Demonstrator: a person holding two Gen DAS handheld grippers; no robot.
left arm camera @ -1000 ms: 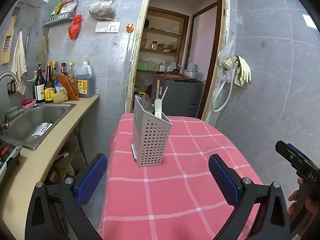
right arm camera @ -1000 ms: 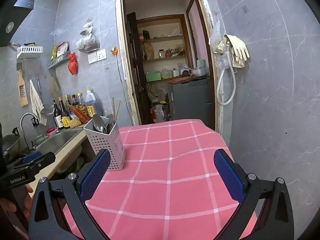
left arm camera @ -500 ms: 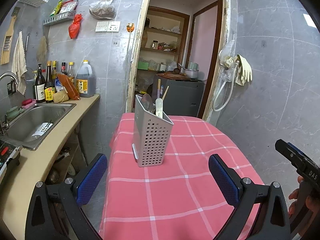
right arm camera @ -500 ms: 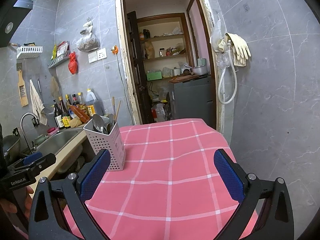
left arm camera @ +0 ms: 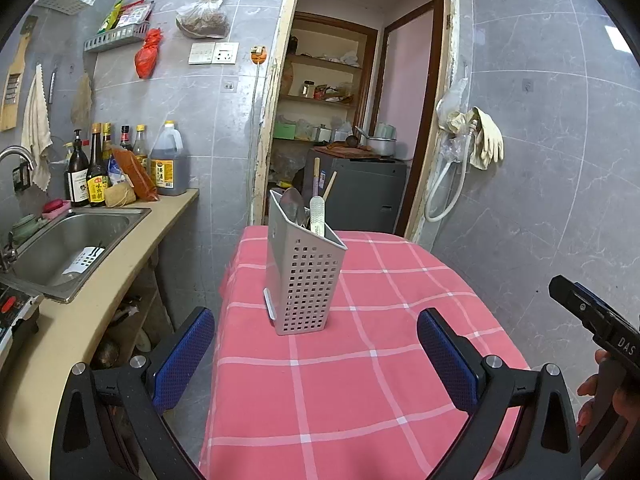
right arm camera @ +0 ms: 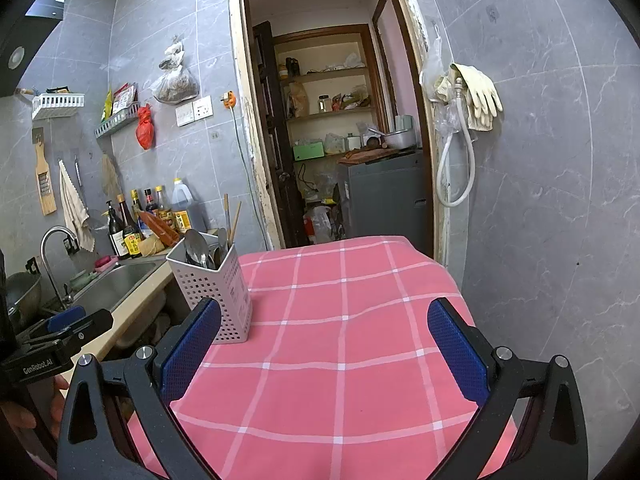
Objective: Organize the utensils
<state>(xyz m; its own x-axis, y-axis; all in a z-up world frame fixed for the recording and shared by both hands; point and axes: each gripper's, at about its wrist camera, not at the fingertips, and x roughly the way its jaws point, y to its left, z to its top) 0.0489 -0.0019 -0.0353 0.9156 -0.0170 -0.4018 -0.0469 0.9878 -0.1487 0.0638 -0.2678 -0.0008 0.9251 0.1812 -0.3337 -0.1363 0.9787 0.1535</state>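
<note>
A grey perforated utensil holder stands on the table with the pink checked cloth. It holds spoons, a white flat utensil and chopsticks. It also shows in the right wrist view at the table's left edge. My left gripper is open and empty, just short of the holder. My right gripper is open and empty over the cloth, to the right of the holder.
A counter with a steel sink and several bottles runs along the left. An open doorway with shelves lies behind the table. Gloves and a hose hang on the right wall.
Both grippers have barely moved. The holder and utensils stand as before.
</note>
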